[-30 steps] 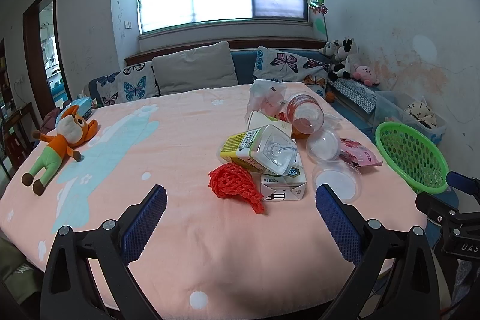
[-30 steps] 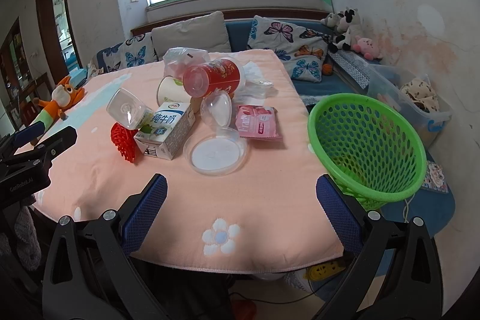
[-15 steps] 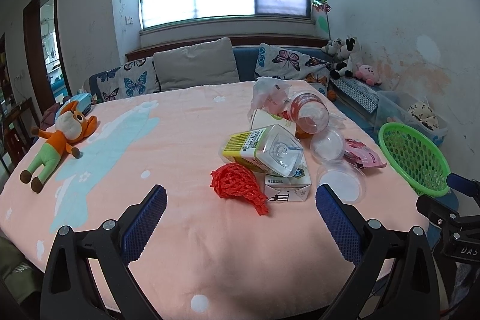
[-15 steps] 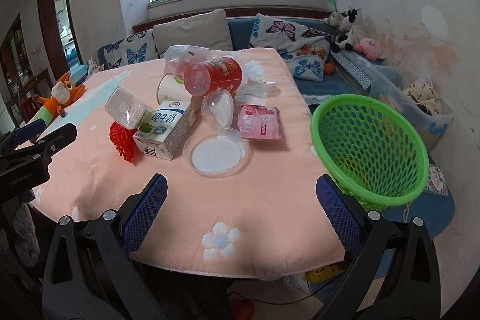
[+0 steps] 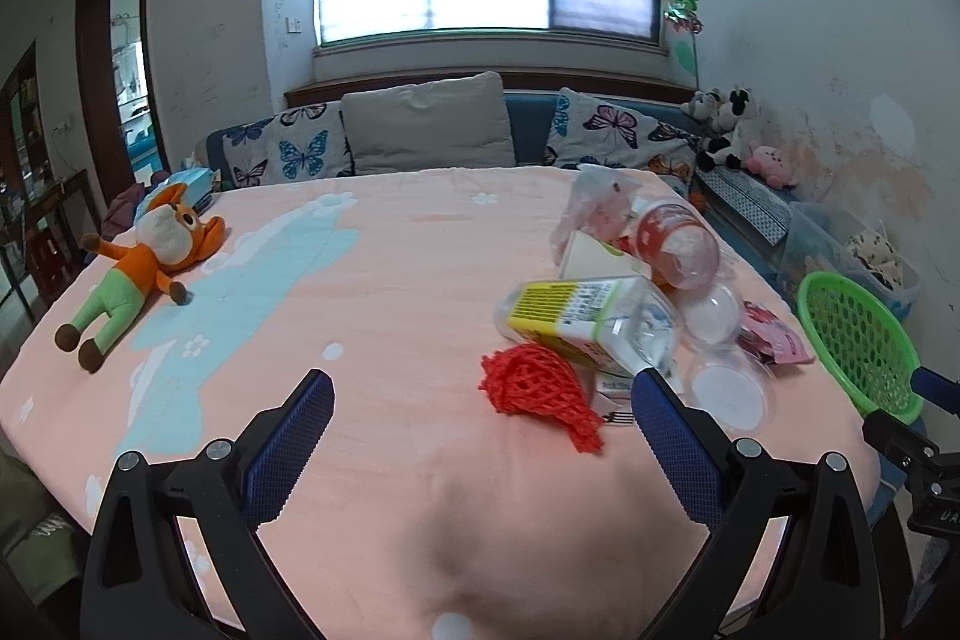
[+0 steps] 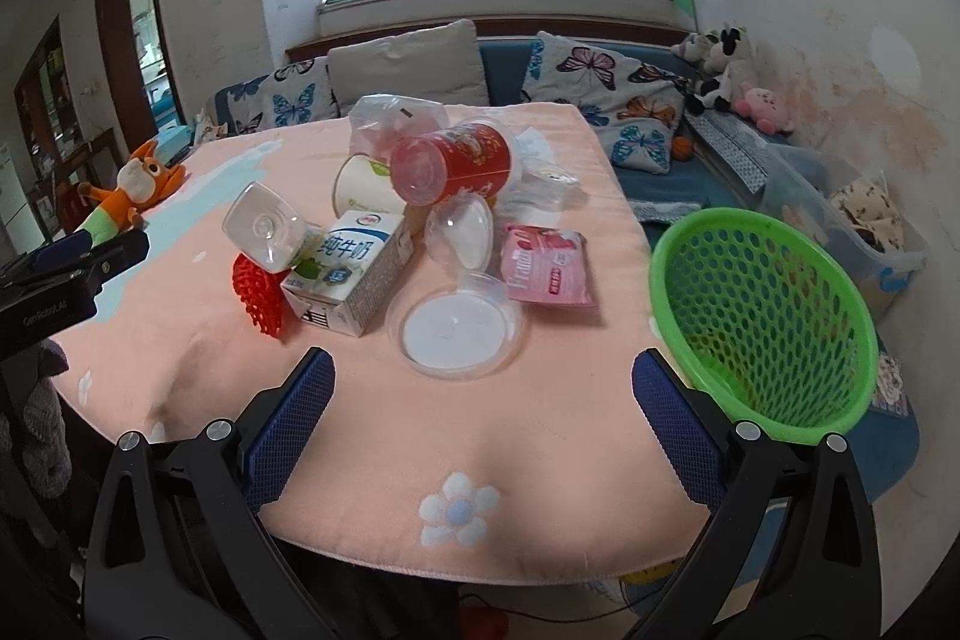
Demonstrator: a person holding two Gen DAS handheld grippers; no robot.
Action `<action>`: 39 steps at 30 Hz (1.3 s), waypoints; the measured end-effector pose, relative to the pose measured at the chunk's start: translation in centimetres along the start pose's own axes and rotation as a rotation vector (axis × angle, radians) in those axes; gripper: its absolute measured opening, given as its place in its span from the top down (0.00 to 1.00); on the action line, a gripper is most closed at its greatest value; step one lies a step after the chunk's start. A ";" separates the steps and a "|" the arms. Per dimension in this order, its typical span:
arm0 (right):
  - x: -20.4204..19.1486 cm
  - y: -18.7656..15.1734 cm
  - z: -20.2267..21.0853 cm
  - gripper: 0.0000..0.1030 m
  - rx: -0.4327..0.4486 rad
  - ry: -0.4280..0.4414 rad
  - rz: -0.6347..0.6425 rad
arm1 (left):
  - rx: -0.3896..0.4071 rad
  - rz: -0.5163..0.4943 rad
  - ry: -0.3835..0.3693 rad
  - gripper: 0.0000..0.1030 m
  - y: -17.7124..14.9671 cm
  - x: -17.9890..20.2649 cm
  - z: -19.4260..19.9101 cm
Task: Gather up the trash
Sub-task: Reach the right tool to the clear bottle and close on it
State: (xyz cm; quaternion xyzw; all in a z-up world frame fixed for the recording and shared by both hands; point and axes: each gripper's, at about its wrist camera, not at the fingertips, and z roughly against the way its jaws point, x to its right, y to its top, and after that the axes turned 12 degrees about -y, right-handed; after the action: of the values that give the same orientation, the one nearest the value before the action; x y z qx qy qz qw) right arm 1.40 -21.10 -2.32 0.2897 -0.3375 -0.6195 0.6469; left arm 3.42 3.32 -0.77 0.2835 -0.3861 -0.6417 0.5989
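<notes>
Both grippers hover above the near edge of the table, which is covered in a pink cloth with blue and white flower patterns. Left gripper: fingers spread wide, nothing between the blue pads; the red mesh net lies just ahead of the gap, nearer its right-hand finger. Right gripper: fingers likewise released and empty, with the flat clear lid on the cloth just beyond the gap. The trash sits in one pile toward the right half of the table. A milk carton lies on its side, touching the red mesh net at its left; a clear square bottle with a yellow label leans on top of the carton. Behind them a paper cup lies tipped, and a red-labelled clear jar rests on its side across the heap. A crumpled clear plastic bag is at the back of the pile. A clear dome-shaped lid stands on edge next to a pink wrapper, which lies flat. A green perforated basket sits off the right edge of the table, tilted toward the camera, apparently empty. An orange plush toy lies at the far left of the cloth, well apart from the pile.
</notes>
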 end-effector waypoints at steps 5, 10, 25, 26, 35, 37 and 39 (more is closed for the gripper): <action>-1.7 0.7 -0.6 0.05 0.021 0.041 0.055 | 0.002 0.020 0.029 0.06 0.5 -1.6 0.1; -3.9 1.4 -1.7 0.08 0.036 0.103 0.115 | -0.007 0.046 0.051 0.06 0.7 -3.3 -0.2; -11.1 3.8 -5.9 0.18 0.104 0.221 0.362 | -0.069 0.096 0.111 0.07 0.3 -6.6 -2.4; -11.6 4.0 -6.4 0.19 0.108 0.224 0.379 | -0.071 0.101 0.113 0.07 0.2 -6.9 -2.6; -13.6 5.0 -8.9 0.38 0.102 0.243 0.438 | -0.097 0.130 0.124 0.07 0.1 -8.4 -3.9; -13.8 5.4 -9.0 0.46 0.104 0.259 0.444 | -0.102 0.139 0.117 0.07 0.1 -8.6 -4.2; -13.9 5.9 -8.9 0.51 0.117 0.273 0.437 | -0.105 0.144 0.112 0.07 0.1 -8.9 -4.4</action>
State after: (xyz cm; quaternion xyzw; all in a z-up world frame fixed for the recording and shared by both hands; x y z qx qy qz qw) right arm 12.03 -7.22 -4.08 0.3277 -0.3368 -0.3996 0.7871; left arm 8.20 11.41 -3.98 0.2587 -0.3375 -0.5995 0.6781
